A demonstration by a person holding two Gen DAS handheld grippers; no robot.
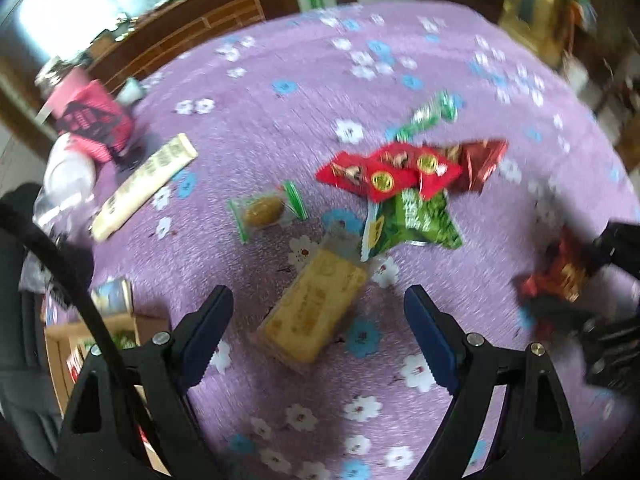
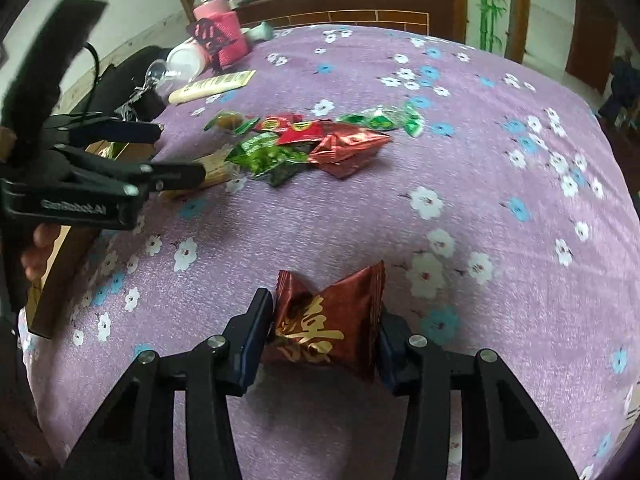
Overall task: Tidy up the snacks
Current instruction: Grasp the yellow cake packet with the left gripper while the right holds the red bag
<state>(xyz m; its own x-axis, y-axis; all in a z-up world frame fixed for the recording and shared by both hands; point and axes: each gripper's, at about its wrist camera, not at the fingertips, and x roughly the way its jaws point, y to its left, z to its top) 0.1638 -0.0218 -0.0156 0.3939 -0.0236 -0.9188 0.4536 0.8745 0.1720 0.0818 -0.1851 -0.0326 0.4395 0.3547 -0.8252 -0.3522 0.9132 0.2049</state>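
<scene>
My left gripper is open, its jaws wide on either side of a yellow biscuit pack lying on the purple flowered cloth, and above it. Beyond lie a green snack bag, red packets, a dark red pack, a small clear-wrapped cake and a green-white candy. My right gripper is shut on a dark red snack pack with gold lettering, held just above the cloth; it also shows in the left wrist view. The left gripper shows at the left of the right wrist view.
A cardboard box with snacks in it stands off the table's left edge. A pink patterned box, a white bottle and a long cream tube lie at the far left. A wooden counter is behind the table.
</scene>
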